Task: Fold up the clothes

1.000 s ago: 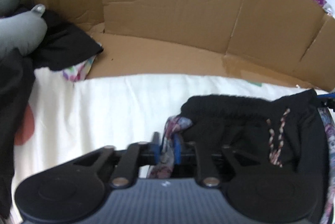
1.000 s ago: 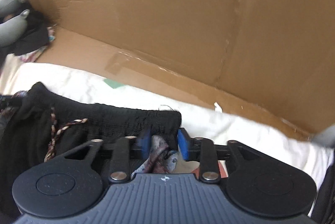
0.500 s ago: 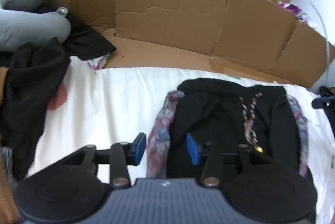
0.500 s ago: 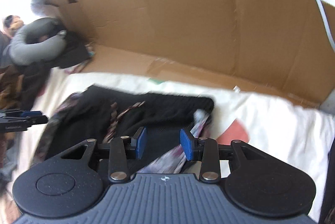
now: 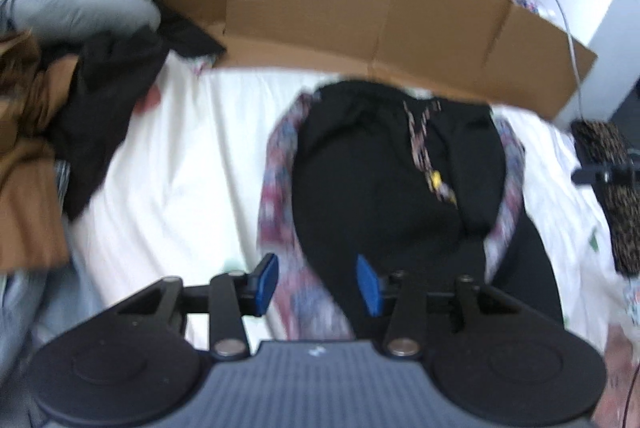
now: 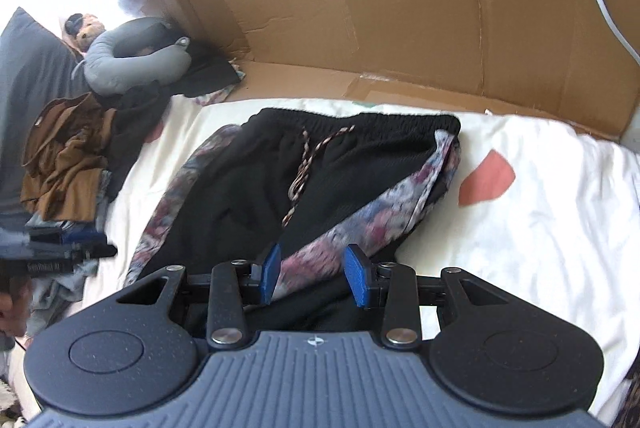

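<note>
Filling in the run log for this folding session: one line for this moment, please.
black drawstring trousers with floral side stripes: flat on white sheet | left gripper: open, empty | right gripper: open, empty

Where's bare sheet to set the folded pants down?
Free: sheet right of the black pants, up to the cardboard wall. A narrower strip lies between pants and clothes pile. Crowded: that pile and the neck pillow.

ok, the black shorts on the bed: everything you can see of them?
The black shorts lie flat on the white sheet, waistband toward the cardboard wall. Soft knit-looking fabric, gathered elastic waist, a braided brown-and-white drawstring trailing down the front, floral side panels in pink, blue and grey. Both tools, left and right, are open above the lower end, gripping nothing.
</note>
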